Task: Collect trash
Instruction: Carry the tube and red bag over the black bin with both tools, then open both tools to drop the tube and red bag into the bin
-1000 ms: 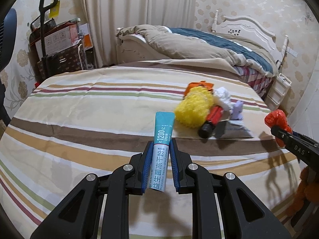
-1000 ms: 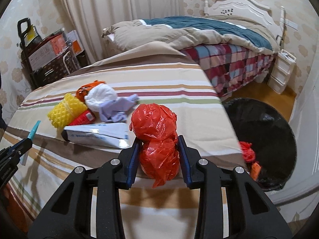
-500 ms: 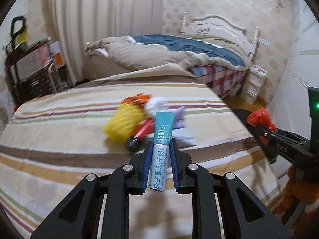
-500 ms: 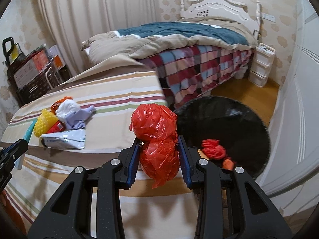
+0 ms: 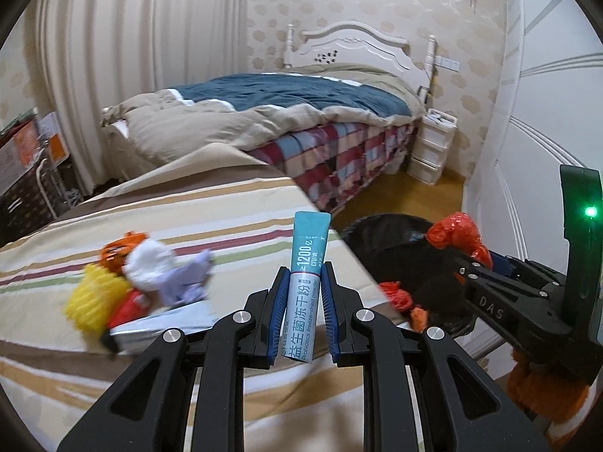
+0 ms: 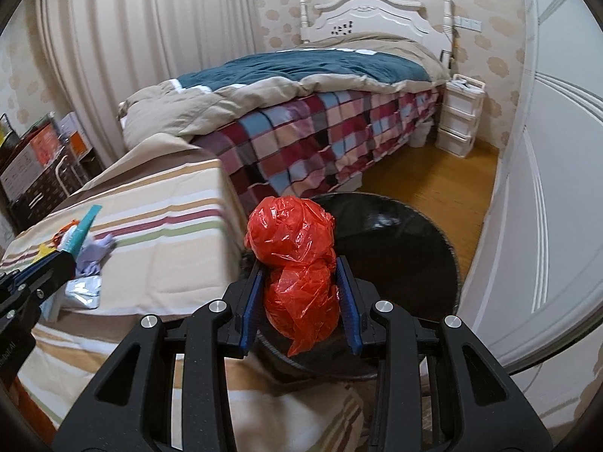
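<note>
Ahead of my jaws stands a bed (image 6: 320, 86) with white headboard (image 6: 373, 11), beige curtains (image 5: 143, 56) to its left, white drawers (image 6: 459, 116) and wooden floor (image 6: 426, 177) to the right.

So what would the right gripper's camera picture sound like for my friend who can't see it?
The right gripper squeezes a crumpled red plastic bag just in front of a round black trash bin on the wooden floor. To the left is a striped table cover with more litter, and a bed stands behind.
</note>
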Demonstrator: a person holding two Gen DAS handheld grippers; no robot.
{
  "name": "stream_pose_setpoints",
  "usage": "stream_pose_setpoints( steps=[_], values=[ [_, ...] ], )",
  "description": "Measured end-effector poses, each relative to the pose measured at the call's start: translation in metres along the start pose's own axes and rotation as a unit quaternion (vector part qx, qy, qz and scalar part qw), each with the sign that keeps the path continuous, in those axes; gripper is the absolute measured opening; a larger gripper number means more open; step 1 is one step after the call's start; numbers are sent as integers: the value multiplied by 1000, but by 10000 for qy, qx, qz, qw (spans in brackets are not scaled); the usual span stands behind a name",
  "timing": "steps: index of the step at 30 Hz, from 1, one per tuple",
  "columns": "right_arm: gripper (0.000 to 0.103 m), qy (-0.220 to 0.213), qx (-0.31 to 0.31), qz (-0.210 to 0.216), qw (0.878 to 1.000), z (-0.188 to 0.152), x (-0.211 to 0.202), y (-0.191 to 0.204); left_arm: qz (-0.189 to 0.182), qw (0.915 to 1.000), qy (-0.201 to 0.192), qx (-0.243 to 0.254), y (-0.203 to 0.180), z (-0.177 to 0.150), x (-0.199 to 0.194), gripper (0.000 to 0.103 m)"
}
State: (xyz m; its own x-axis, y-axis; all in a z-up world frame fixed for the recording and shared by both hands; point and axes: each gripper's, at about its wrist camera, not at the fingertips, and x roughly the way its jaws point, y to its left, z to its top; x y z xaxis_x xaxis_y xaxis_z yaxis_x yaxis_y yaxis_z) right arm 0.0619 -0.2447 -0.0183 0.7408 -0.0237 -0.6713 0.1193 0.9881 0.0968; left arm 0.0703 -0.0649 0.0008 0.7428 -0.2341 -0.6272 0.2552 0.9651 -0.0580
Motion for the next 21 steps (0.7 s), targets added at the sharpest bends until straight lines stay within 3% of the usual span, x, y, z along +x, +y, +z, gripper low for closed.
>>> stream_pose_setpoints(
  steps=[21],
  values=[
    [35, 205, 379, -307, 9986, 10, 52, -59, 26, 9977, 316, 594, -71, 14, 85, 20]
  ],
)
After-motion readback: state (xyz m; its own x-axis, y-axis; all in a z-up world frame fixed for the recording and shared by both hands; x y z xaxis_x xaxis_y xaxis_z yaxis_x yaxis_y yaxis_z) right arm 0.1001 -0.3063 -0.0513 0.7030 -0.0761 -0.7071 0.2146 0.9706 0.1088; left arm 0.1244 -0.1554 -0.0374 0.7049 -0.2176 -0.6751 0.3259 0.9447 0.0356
